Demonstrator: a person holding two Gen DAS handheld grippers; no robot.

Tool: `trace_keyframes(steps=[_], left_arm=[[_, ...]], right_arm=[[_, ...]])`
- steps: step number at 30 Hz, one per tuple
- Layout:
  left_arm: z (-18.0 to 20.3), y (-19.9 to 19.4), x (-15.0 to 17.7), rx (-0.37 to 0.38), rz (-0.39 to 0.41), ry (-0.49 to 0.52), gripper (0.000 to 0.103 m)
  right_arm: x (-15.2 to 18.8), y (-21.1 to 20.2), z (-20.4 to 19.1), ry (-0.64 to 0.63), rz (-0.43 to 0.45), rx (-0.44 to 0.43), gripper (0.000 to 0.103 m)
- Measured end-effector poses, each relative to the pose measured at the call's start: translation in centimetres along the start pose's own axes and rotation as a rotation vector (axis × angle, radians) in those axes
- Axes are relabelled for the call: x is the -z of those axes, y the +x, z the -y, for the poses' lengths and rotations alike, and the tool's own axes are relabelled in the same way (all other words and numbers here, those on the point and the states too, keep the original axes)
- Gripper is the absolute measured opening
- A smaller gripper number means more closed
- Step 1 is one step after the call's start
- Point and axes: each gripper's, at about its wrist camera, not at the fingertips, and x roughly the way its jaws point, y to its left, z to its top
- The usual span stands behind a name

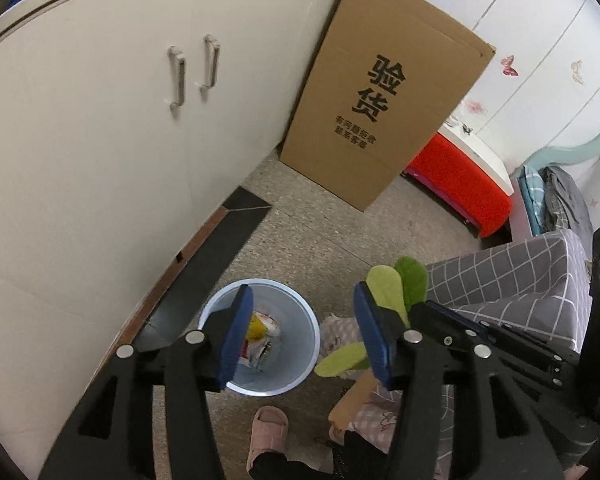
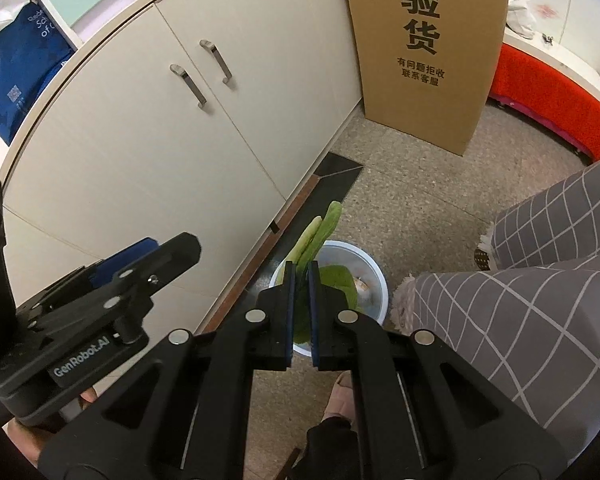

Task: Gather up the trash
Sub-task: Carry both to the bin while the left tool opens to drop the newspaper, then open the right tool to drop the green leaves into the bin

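Below the left jaws, the trash bin (image 1: 296,344) is partly covered by the blue pad, and the scraps inside (image 1: 260,336) are too small to name. Between the right jaws, the green leafy piece (image 2: 300,312) hides much of the bin's inside. Beneath the jaws, the pink slipper (image 1: 266,436) is partly hidden by a dark sleeve.

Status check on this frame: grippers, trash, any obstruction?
Left gripper open, empty. Right gripper shut on green leaves, above the bin. Wrappers already inside. Nothing blocking the drop.
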Motion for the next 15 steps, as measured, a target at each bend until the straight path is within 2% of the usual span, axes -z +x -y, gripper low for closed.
trace_keyframes(steps=[7, 8, 10, 11, 12, 15], left_arm=[[-1.5, -1.2, -0.3, -0.044, 0.024, -0.029, 0.06], [-1.8, -1.4, -0.3, -0.056, 0.03, -0.037, 0.061], [-2.5, -2.0, -0.4, -0.079, 0.046, -0.057, 0.061], [-2.7, -2.3, -0.5, -0.082, 0.049, -0.063, 0.061], [-2.8, -2.6, -0.5, -0.09, 0.054, -0.067, 0.061], [-2.7, -3.7, -0.6, -0.104, 0.078, -0.062, 0.062]], right_arm=[[-0.5, -0.2, -0.7, 0.017, 0.05, -0.036, 0.008], [-0.6, -0.1, -0.7, 0.021, 0.06, -0.056, 0.014], [-0.8, -0.2, -0.8, 0.023, 0.077, -0.033, 0.033], [-0.8, -0.5, -0.8, 0.028, 0.088, -0.019, 0.056], [-0.7, -1.0, -0.7, 0.038, 0.112, -0.01, 0.061], [-0.7, -2.4, -0.5, 0.056, 0.131, -0.011, 0.061]])
